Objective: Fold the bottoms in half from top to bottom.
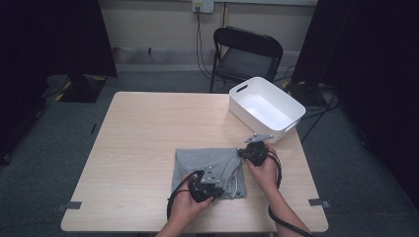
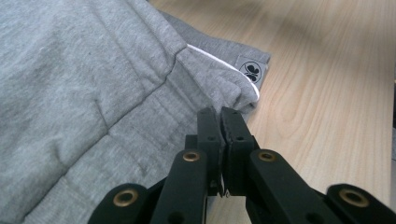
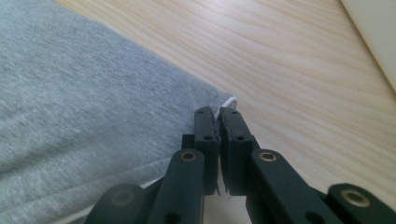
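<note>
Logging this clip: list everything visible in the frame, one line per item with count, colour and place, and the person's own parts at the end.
Table: one, light wood, centre of the high view.
Folded garment: one, grey with white trim, on the table's near right part.
Garment label: one, grey with a black emblem, at a corner of the garment.
Bin: one, white, on the table's far right corner.
Folding chair: one, black, behind the table.
Wall socket: one, white, on the far wall.
Left gripper: one, black, jaws closed at the garment's near edge.
Right gripper: one, black, jaws closed at its right corner.
Hands: two, holding the grippers.
</note>
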Available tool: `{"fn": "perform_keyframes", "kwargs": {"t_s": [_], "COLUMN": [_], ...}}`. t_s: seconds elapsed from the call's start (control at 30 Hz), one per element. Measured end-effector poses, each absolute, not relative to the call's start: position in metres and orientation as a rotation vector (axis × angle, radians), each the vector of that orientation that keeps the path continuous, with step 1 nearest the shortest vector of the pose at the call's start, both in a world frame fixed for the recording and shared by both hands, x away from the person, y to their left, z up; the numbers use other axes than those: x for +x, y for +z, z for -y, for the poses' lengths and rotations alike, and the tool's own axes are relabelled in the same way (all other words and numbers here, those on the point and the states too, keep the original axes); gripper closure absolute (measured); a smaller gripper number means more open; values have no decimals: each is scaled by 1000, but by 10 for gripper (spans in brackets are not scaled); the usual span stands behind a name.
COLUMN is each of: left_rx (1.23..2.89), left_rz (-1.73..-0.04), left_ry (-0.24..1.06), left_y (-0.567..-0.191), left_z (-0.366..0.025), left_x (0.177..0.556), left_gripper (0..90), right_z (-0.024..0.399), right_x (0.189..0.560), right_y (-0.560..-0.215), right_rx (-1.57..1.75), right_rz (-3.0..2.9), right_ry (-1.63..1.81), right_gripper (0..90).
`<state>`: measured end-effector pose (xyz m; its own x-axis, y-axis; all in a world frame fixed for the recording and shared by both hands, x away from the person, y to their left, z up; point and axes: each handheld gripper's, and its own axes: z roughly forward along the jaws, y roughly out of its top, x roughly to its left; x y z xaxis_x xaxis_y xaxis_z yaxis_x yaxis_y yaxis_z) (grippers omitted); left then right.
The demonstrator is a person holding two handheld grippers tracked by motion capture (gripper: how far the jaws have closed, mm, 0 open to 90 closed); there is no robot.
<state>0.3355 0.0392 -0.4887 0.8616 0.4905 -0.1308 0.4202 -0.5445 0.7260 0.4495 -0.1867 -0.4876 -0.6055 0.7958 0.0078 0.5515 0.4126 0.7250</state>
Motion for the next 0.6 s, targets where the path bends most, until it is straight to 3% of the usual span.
{"fn": "perform_keyframes", "kwargs": {"t_s": [0.13,0.27,0.43,0.6], "left_rx": [2206,2230,2162,2170], "left_rz": [-652,-636,-677,-685], "left_ry": [117,41,24,42], "left_y": [-489,-491,-490,-489], "left_z": [-39,-41,-51,-61], "left_x": [335,332,329,327], "left_gripper": [879,852,559,486], "right_z": [186,188,188,185], "right_x": [448,444,435,425], "right_y": [-484,-473,-462,-466], "right_rx": [1155,1114,1051,1014], "right_rz": [-2333,-2306,-2350,-2397], "right_ry": [1030,1066,1103,1103], "right_gripper": [854,729,564,493]}}
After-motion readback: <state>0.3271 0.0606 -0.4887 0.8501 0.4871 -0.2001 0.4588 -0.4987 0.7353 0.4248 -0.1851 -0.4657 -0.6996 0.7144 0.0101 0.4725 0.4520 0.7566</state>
